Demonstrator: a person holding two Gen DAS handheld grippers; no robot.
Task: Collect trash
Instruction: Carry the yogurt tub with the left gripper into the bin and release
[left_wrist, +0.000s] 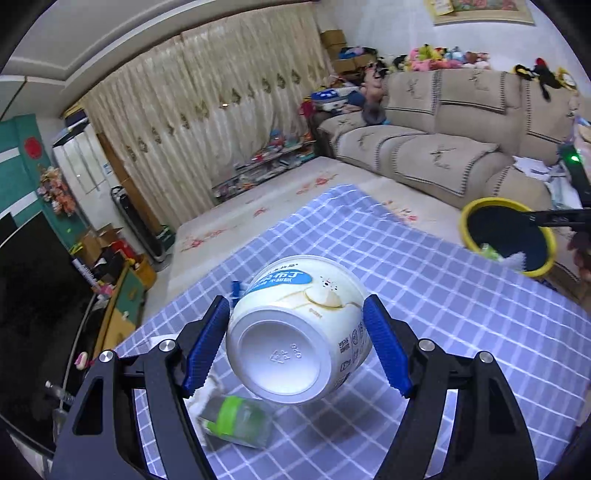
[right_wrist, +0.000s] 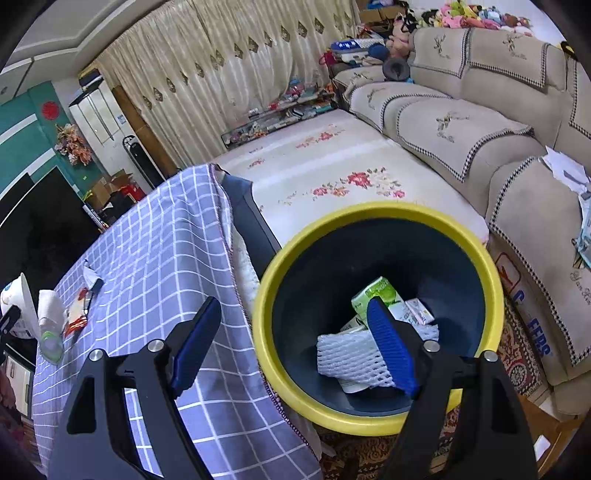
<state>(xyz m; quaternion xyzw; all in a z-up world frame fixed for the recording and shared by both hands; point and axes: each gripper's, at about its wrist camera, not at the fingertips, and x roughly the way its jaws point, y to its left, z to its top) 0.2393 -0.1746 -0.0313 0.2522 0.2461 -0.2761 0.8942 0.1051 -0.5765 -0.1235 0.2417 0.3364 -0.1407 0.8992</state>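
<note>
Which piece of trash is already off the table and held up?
The white cup, gripped bottom-first between the left gripper fingers; the green-capped bottle lies on the tablecloth.

Bright, bluish indoor light, strong fisheye bending with dark corners, slight motion blur at edges.

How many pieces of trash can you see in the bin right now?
3: a white foam net lying in front, a green-and-white carton behind it, and a small white box to the carton's right. More may be hidden under the net or behind the right gripper's fingers.
</note>
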